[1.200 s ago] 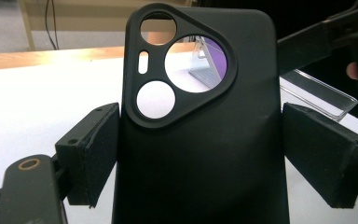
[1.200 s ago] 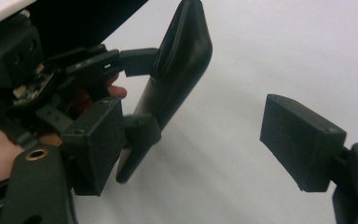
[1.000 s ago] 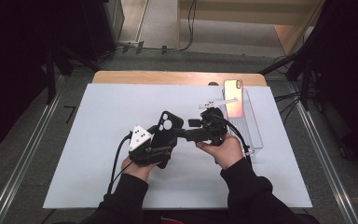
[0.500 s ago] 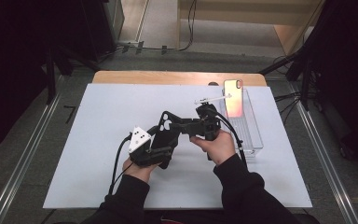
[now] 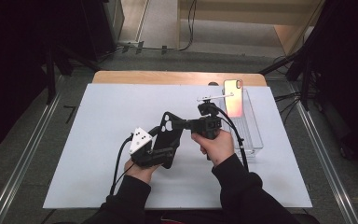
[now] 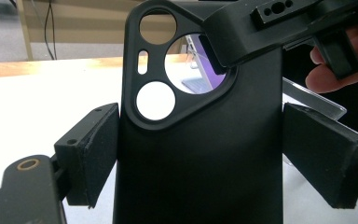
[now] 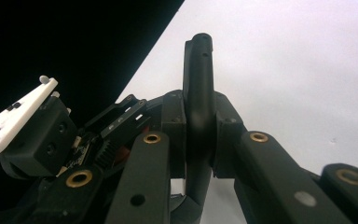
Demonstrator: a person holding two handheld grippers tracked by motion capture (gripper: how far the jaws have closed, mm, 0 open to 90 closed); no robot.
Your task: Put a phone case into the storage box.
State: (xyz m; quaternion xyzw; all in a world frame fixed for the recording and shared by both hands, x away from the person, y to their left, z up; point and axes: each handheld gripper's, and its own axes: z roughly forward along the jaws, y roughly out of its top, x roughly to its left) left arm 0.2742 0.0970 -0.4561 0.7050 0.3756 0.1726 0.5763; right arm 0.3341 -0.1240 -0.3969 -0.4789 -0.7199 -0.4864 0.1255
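black phone case (image 6: 200, 154) held upright over table (image 5: 98, 121): left gripper (image 5: 161, 151) grasping its sides, right gripper (image 5: 182, 125) just clamped its top edge. phone (image 5: 233, 97) not yet fitted.

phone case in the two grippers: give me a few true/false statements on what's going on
1. The left gripper clamps the black phone case by its two side edges. True.
2. The right gripper, whose jaws have just been closing, pinches the case's edge. True.
3. The case lies flat on the white mat. False: it is held up off the mat.
4. The phone lies on the mat's left half. False: it stands in the clear tray at right.
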